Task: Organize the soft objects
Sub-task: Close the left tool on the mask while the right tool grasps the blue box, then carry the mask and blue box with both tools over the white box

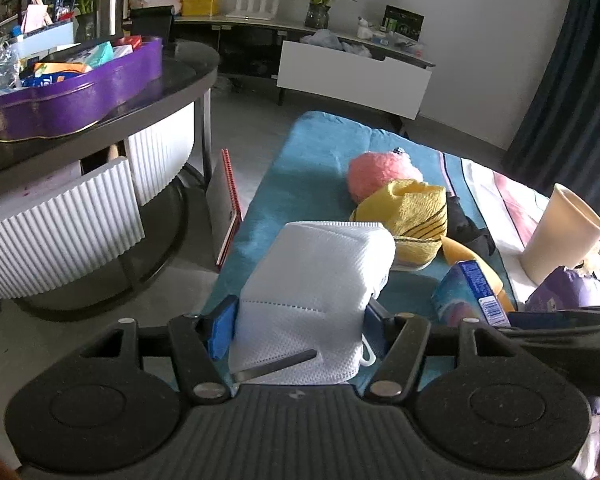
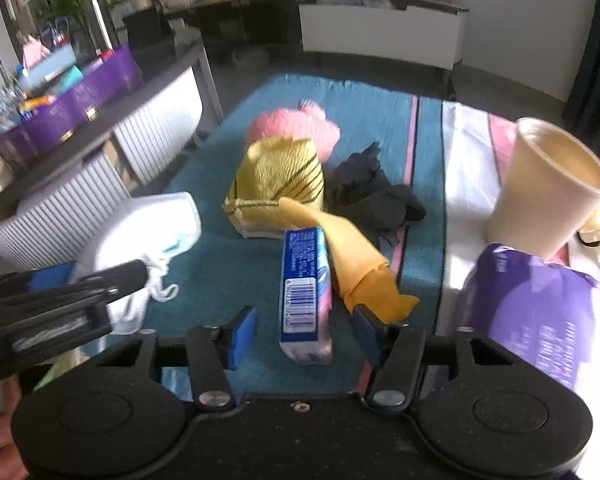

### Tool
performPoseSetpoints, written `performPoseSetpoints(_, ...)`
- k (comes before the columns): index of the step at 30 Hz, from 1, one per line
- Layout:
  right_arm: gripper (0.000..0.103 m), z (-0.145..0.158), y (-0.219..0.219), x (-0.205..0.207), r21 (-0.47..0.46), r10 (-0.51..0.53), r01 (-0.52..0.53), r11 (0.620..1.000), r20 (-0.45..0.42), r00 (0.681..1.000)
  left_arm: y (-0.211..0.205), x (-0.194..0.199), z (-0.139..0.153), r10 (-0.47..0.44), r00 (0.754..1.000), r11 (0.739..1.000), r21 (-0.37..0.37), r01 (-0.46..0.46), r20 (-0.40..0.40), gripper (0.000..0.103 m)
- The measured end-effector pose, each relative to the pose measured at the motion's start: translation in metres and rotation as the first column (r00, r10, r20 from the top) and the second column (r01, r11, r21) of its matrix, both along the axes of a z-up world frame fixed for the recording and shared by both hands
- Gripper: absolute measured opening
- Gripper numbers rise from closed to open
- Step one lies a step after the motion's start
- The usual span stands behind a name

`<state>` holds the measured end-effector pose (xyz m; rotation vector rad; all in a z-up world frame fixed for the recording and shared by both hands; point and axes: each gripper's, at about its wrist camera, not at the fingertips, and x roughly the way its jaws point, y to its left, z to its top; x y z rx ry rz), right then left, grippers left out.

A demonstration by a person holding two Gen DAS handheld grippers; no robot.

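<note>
My left gripper [image 1: 300, 330] is clamped on the white face mask [image 1: 312, 292], its blue pads pressed into both sides, the mask sitting at the near left of the teal towel [image 1: 312, 148]. My right gripper [image 2: 304, 330] straddles the blue tissue pack [image 2: 306, 292] lying near the middle; there is a gap between each pad and the pack, so its jaws are not gripping it. Crowding the pack on its right is an orange cloth [image 2: 360, 264], which touches it and runs up to the yellow striped knit piece [image 2: 284, 176]. Farther back sits a pink plush [image 2: 296, 128], and to the right a dark grey cloth [image 2: 376, 196]. At far right stand a cream paper cup [image 2: 552, 184] and a purple packet [image 2: 536, 304]. The right view alone shows the whole grey cloth and the packet; the left view alone gives the purple tin [image 1: 72, 96] on the round side table [image 1: 180, 80] sharply, and a red-edged notebook [image 1: 228, 208] leaning beside the towel.
</note>
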<state>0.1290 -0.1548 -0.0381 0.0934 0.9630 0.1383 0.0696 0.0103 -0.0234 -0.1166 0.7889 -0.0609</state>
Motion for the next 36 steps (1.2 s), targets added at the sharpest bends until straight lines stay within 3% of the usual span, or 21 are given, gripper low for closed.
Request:
performPoseSetpoints(3, 0.046, -0.011, 0.007, 0.012, -0.02, -0.002, 0.002, 1.0, -0.038, 0.999, 0.0, 0.0, -0.001, -0.002, 1.0, 1.0, -0.006, 0.002, -0.004, 0.065)
performPoseSetpoints(5, 0.033, -0.019, 0.012, 0.019, -0.033, 0.0, -0.002, 0.999, -0.056, 0.998, -0.002, 0.0, 0.0, -0.003, 1.0, 1.0, -0.002, 0.003, 0.0, 0.065)
performPoseSetpoints(8, 0.031, -0.028, 0.015, 0.026, -0.054, -0.005, 0.002, 0.999, -0.064, 0.998, -0.003, -0.001, 0.0, -0.002, 1.0, 1.0, -0.002, 0.002, 0.009, 0.065)
performPoseSetpoints(11, 0.031, -0.026, 0.01, 0.022, -0.013, -0.008, 0.007, 1.0, -0.04, 0.999, -0.003, -0.005, 0.003, 0.007, 1.0, 1.0, -0.008, -0.007, 0.019, 0.065)
performPoseSetpoints(20, 0.031, 0.021, -0.002, -0.021, 0.109, 0.071, -0.078, 0.991, 0.064, 0.995, -0.009, -0.022, 0.023, 0.028, 0.998, 0.999, -0.037, -0.026, 0.052, 0.065)
performPoseSetpoints(25, 0.031, 0.038, -0.008, -0.047, 0.028, 0.065, -0.069, 0.997, 0.133, 0.989, -0.017, -0.032, 0.03, 0.022, 0.998, 0.999, -0.048, -0.02, 0.057, 0.065)
performPoseSetpoints(36, 0.031, 0.072, -0.057, -0.085, 0.034, -0.043, 0.036, 0.999, 0.229, 0.972, -0.033, -0.044, 0.044, 0.018, 0.997, 0.999, -0.037, -0.015, 0.077, 0.065)
